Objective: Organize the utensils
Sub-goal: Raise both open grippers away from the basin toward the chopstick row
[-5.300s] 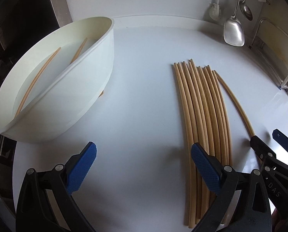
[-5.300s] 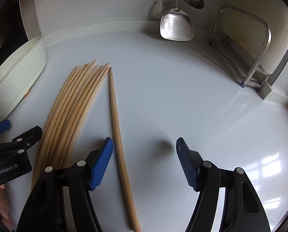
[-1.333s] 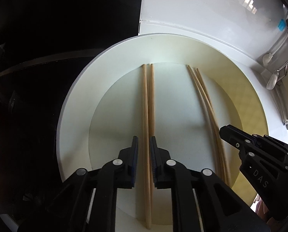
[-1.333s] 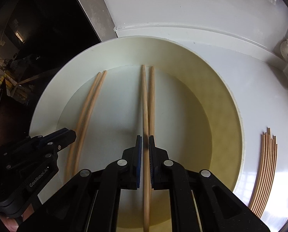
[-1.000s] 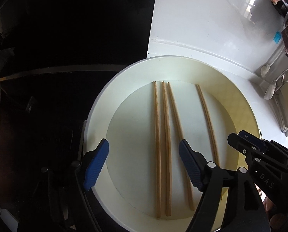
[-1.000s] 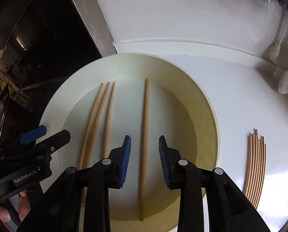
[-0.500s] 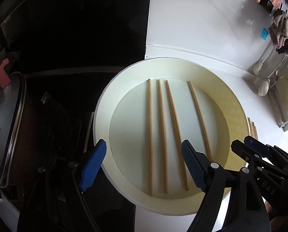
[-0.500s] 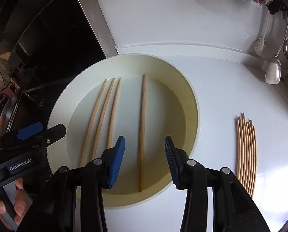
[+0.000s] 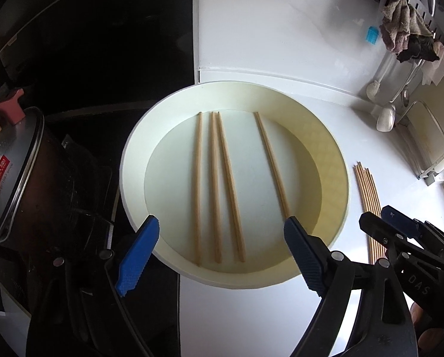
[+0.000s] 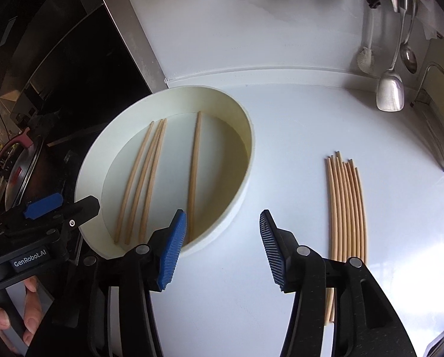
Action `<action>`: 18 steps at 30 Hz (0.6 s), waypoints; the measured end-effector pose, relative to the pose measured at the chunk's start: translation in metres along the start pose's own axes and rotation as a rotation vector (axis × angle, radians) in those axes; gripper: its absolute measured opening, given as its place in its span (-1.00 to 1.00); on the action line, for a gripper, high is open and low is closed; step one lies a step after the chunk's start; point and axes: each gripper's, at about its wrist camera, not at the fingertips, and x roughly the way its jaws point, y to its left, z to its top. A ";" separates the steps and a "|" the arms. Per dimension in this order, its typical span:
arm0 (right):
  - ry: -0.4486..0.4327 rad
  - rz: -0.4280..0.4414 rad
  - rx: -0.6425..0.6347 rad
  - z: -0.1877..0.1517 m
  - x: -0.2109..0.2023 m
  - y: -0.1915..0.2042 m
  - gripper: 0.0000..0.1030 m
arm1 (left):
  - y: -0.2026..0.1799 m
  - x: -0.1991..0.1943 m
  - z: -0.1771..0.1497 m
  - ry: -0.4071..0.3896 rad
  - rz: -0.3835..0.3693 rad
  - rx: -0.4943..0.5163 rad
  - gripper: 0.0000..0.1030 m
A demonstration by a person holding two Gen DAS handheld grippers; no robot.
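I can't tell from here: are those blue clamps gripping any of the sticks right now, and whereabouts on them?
Nothing is held. The left gripper and right gripper are both open and empty; four chopsticks lie loose in the bowl.

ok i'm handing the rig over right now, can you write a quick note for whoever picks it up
Left gripper: open, empty, above the near rim of the bowl.
Right gripper: open, empty, above the counter between the bowl and the bundle of chopsticks.
Done: four chopsticks lie flat in the bowl.
Left: the bundle on the counter has yet to go into the bowl.
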 end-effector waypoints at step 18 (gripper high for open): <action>-0.048 -0.160 0.098 -0.055 -0.055 -0.156 0.13 | -0.132 -0.009 -0.046 -0.072 -0.058 0.121 0.82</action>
